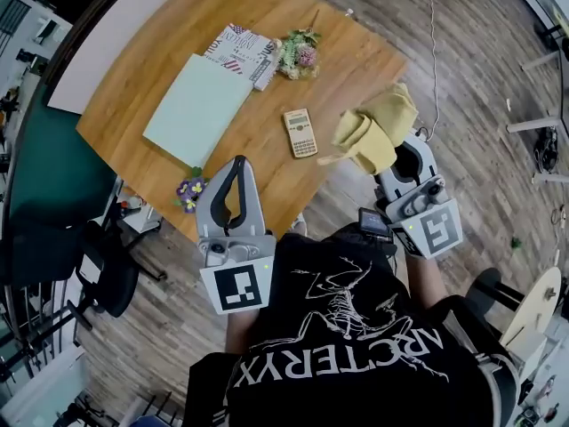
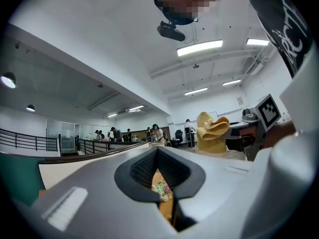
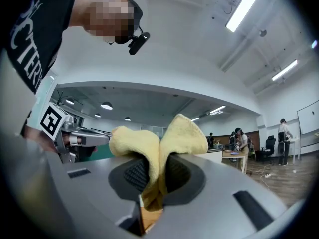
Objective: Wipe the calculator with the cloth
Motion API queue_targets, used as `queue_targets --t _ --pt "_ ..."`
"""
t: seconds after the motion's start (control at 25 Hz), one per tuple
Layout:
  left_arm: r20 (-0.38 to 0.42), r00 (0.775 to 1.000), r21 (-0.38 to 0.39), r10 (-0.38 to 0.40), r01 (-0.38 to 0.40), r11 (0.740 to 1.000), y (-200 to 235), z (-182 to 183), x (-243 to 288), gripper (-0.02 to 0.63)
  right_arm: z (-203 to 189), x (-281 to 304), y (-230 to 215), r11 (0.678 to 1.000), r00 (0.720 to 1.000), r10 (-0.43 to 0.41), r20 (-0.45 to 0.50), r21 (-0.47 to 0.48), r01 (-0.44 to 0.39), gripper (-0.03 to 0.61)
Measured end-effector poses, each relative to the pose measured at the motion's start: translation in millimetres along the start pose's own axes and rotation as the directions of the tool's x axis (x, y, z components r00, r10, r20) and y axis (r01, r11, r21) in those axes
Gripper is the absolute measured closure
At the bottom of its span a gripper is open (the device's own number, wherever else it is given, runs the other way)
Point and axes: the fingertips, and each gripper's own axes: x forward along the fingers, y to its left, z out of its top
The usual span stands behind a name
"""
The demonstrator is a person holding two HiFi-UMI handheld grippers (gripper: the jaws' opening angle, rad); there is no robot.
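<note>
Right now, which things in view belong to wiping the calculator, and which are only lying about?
For the job:
- calculator
- yellow cloth, clamped in the right gripper

Lying about on the table:
- pale green sheet
- patterned booklet
- flower bunch
- small purple flowers

I read the cloth [image 1: 378,127] as soft, fuzzy yellow fabric, matt. The left gripper [image 2: 158,171] and right gripper [image 3: 149,178] have smooth matt grey plastic shells with ribbed black pads [image 3: 135,173]. The calculator [image 1: 300,132] looks like plastic, and the table [image 1: 258,163] like smooth, grained wood.
</note>
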Motion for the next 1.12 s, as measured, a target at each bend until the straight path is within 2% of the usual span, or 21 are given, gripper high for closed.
queue_targets --t 0.12,0.24,0.32,0.4,0.48,0.56,0.64,0.8,0.88,0.96,1.12 --pt "-0.007 1.000 -0.002 -0.026 0.026 1.000 9.8 -5.5 20.5 0.604 -2.3 23.7 -9.4 1.000 1.000 -0.012 -0.013 -0.005 0.012 0.525" --pt "-0.021 0.999 -0.009 -0.029 0.028 1.000 13.5 -11.3 32.6 0.604 -29.0 26.5 -18.8 1.000 0.999 -0.010 -0.054 0.004 0.010 0.525" --pt "-0.033 0.999 -0.012 -0.014 0.014 1.000 15.0 -14.1 34.4 0.604 -53.9 29.3 -21.9 0.999 0.994 0.019 -0.110 -0.030 -0.023 0.525" --pt "-0.048 0.999 -0.015 0.011 -0.011 1.000 16.6 -17.4 32.5 0.604 -87.3 39.3 -20.3 0.992 0.970 0.081 -0.227 -0.080 -0.101 0.525" --pt "-0.060 0.998 -0.015 0.036 -0.037 0.999 18.2 -20.2 29.1 0.604 -135.1 52.8 -15.5 0.974 0.907 0.145 -0.396 -0.103 -0.200 0.525" --pt "-0.071 0.996 -0.003 0.061 -0.061 0.998 20.6 -22.1 26.5 0.604 -185.9 73.0 -8.1 0.949 0.835 0.206 -0.511 -0.103 -0.298 0.525" --pt "-0.085 0.992 0.001 0.091 -0.091 0.996 22.1 -24.7 23.5 0.604 -238.5 88.9 -0.1 0.906 0.747 0.258 -0.613 -0.114 -0.407 0.525" --pt "-0.106 0.985 0.012 0.134 -0.133 0.991 17.7 -27.1 18.6 0.604 -337.7 98.4 13.4 0.812 0.570 0.270 -0.776 -0.135 -0.568 0.525" --pt "-0.112 0.982 0.018 0.149 -0.148 0.989 17.0 -26.4 19.3 0.604 -379.3 100.3 16.8 0.764 0.496 0.248 -0.832 -0.147 -0.629 0.525" --pt "-0.117 0.979 0.022 0.165 -0.164 0.986 17.8 -25.5 19.1 0.604 -412.9 102.2 18.2 0.721 0.441 0.214 -0.872 -0.164 -0.674 0.525" --pt "-0.121 0.974 0.028 0.193 -0.191 0.981 18.5 -22.4 18.1 0.604 -454.6 102.7 21.7 0.650 0.373 0.158 -0.914 -0.188 -0.736 0.525"
